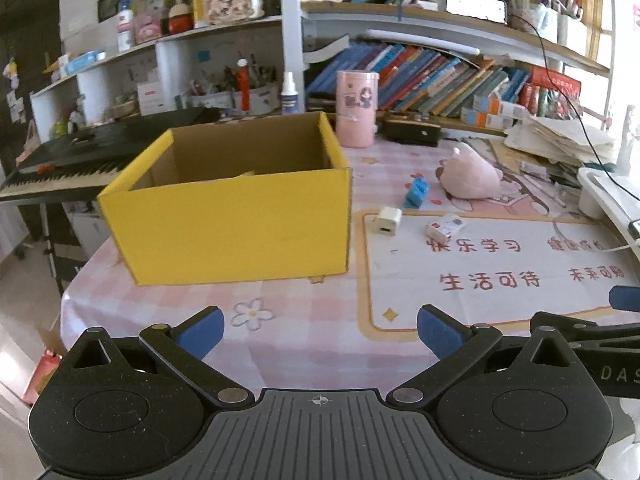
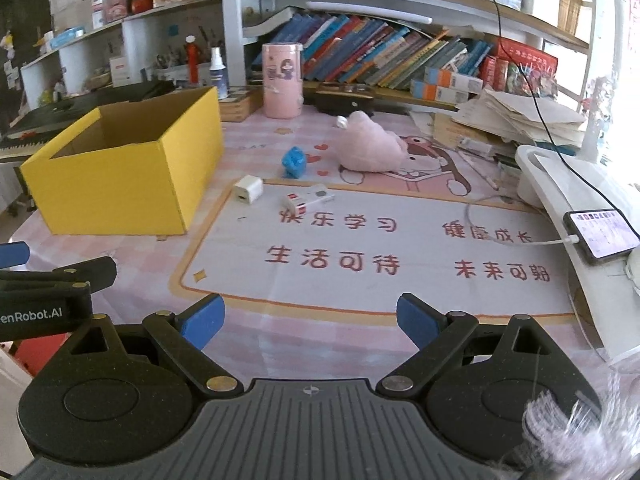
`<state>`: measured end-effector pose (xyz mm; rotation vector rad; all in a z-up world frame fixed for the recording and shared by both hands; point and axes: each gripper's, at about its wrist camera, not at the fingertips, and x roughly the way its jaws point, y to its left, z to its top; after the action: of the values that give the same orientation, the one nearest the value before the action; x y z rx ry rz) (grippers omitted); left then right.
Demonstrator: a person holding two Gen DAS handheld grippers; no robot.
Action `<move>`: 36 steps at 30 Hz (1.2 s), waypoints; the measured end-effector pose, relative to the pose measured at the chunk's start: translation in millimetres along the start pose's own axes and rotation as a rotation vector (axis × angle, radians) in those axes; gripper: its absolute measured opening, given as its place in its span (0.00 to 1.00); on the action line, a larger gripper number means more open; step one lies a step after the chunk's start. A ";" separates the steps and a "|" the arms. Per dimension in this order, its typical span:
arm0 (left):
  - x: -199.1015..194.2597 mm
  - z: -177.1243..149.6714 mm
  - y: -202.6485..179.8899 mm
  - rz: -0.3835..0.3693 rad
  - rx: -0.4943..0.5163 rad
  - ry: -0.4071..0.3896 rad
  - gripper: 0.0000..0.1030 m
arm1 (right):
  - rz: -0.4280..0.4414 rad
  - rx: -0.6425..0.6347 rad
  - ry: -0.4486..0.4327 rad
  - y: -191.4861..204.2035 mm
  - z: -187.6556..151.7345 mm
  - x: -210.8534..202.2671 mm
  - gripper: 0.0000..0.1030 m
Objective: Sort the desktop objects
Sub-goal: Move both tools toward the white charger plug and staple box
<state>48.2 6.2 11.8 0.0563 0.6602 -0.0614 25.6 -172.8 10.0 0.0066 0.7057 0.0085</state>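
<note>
My left gripper (image 1: 320,334) and right gripper (image 2: 310,322) both hang over the pink desk (image 2: 320,344), jaws wide apart, nothing between them. From the right one, the yellow box (image 2: 120,172) stands at ten o'clock. The white charger (image 2: 249,189), small carton (image 2: 308,197), blue toy (image 2: 294,162) and pink plush (image 2: 370,146) lie near twelve.
</note>
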 end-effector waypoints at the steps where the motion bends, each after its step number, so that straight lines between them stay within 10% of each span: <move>1: 2.5 1.8 -3.4 0.000 0.005 0.002 1.00 | -0.001 0.003 0.003 -3.1 1.3 2.0 0.90; 30: 79.1 55.6 -92.0 0.023 0.008 -0.002 0.99 | 0.024 -0.039 -0.004 -97.8 74.8 81.1 0.90; 36: 94.0 65.2 -109.5 0.064 0.026 -0.012 0.79 | 0.060 -0.056 -0.016 -116.3 91.7 100.2 0.90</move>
<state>153.9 -111.3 2.0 0.1017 0.6453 -0.0082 161.9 -288.3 13.8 -0.0261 0.6888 0.0858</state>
